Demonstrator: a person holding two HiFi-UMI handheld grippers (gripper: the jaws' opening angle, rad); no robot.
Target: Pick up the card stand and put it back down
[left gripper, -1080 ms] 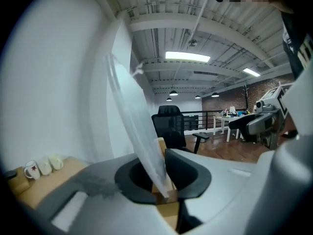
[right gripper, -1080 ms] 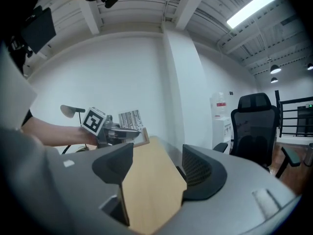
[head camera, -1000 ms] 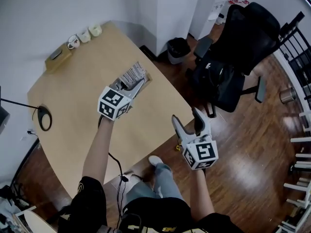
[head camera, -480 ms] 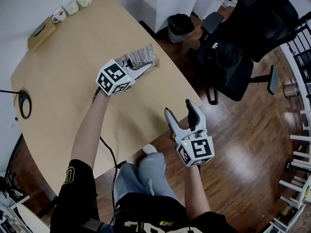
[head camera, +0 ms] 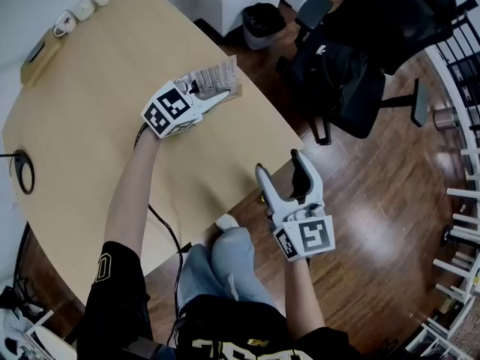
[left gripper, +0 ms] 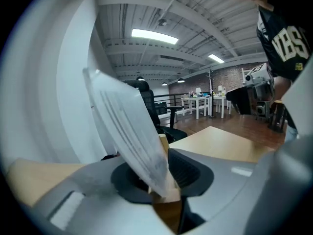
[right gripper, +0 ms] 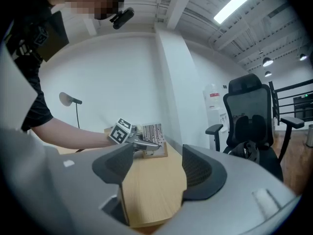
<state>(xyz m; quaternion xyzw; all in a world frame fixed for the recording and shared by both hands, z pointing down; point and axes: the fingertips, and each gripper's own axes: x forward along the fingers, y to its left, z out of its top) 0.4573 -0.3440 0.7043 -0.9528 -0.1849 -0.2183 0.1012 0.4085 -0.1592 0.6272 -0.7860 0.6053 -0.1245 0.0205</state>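
The card stand (head camera: 212, 77), a small wooden base with several pale cards leaning in it, sits on the wooden table (head camera: 97, 111) near its right edge. My left gripper (head camera: 222, 94) reaches it from the left. Its pads still close on the wooden base (left gripper: 168, 192), though the jaws have just been opening slightly with the stand between them. The cards (left gripper: 129, 131) lean across the left gripper view. My right gripper (head camera: 283, 172) hangs open and empty past the table's front edge, above the floor. The right gripper view looks across the table at the stand (right gripper: 153, 132) and the left gripper (right gripper: 146, 145).
A black office chair (head camera: 375, 28) and a black bin (head camera: 262, 17) stand on the wood floor beyond the table. Cups (head camera: 81, 7) and a wooden box (head camera: 36, 52) sit at the table's far corner, a black ring (head camera: 22, 172) at its left. Metal railings (head camera: 461, 43) run along the right.
The left gripper has come down with the card stand until it rests on the table near the right edge. The right gripper has sunk a little and stays open.
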